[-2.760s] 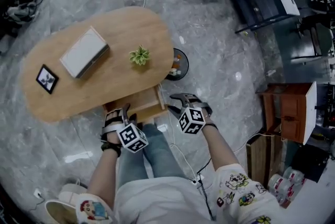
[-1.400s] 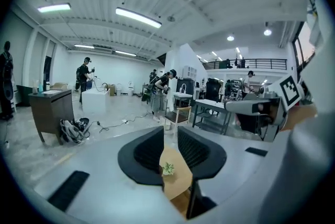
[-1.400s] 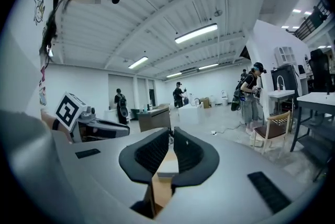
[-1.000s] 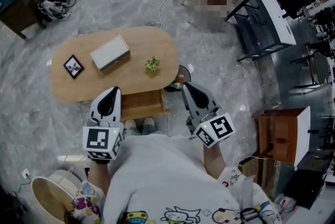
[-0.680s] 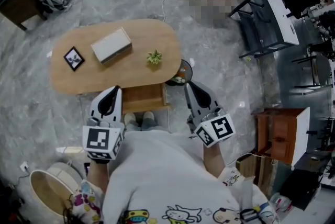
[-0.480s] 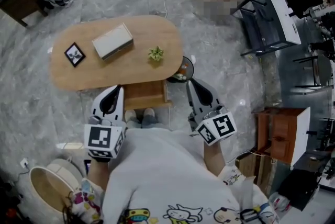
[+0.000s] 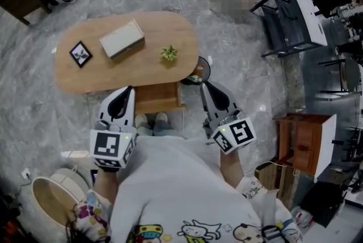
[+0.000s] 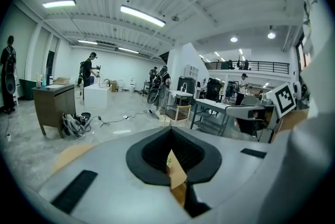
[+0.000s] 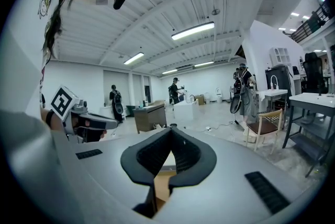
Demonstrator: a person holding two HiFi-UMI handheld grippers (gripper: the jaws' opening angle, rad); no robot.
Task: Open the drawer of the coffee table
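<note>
The drawer [image 7: 157, 98] of the coffee table [image 7: 142, 74] stands pulled out from under the near long edge of the oval top, its wooden front facing the person's feet [image 7: 151, 121]. Compared with the earlier head views, where both grippers worked low at the drawer front, the person now stands upright and the table appears further below.

The left gripper [image 7: 128, 90] and the right gripper [image 7: 203, 84] hang above the floor on either side of the drawer, clear of it. In the left gripper view the left gripper's pads [image 8: 157, 152] meet at the tip with nothing clamped; only a sliver of wood shows through the gap behind them. The right gripper view shows the same condition: jaws together, nothing held.

On the tabletop the picture frame [image 7: 80, 53], the box [image 7: 121, 38] and the small plant [image 7: 168, 53] sit apart from one another, well clear of the drawer.

Assessment: the drawer is open and released, so the task appears complete. Whether the drawer is at full extension cannot be confirmed from this angle
</note>
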